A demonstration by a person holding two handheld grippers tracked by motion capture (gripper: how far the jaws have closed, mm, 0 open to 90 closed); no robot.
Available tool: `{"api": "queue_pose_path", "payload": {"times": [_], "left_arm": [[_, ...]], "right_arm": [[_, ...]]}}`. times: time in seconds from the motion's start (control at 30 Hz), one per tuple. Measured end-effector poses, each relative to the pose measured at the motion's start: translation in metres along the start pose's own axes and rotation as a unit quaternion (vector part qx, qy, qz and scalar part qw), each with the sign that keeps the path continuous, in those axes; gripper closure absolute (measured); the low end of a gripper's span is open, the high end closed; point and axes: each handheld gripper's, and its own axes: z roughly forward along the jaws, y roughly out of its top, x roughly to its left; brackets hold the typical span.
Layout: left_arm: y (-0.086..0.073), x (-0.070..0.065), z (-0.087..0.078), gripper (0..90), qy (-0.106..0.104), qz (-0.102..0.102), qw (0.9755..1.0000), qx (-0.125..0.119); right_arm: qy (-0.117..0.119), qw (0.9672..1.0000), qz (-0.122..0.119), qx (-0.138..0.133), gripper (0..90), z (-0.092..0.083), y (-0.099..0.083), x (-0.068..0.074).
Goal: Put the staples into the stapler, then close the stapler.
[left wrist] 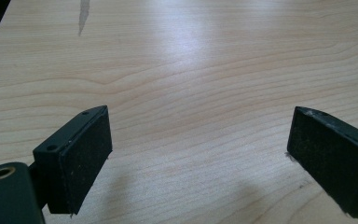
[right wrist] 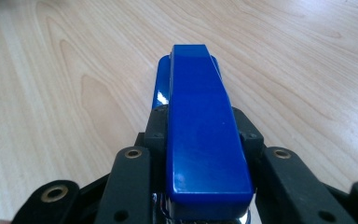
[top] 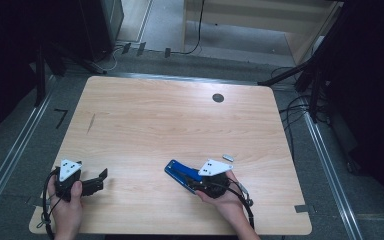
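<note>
1. Right claw clamped on blue stapler, near the worktop front edge, right of centre. Pads squeeze its sides w/ the rear end seated deep between the jaws; nose sticks out fwd, prob. so it stays steerable.
2. Stapler lies about level, low over the worktop; can't tell if it touches or is just clear.
3. Left claw spread wide, nothing in it, near the front-left corner; pads low over bare wood. Looks parked out of the way.
4. Small grey piece lies loose just beyond the right hand, toward the right edge; too small to ID.
</note>
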Motion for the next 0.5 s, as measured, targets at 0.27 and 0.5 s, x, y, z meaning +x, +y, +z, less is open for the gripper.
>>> {"api": "queue_pose_path", "payload": {"times": [0.27,0.5], "left_arm": [[-0.001,0.002,-0.002,6.7,-0.001,-0.007,0.9999,-0.009],[-0.001,-0.003,-0.003,6.7,-0.010,0.011,0.9999,-0.005]], "right_arm": [[0.014,0.9998,-0.001,-0.016,59.0,-0.005,-0.006,0.002],[0.000,0.9985,0.034,-0.043,46.7,-0.022,-0.007,-0.002]]}}
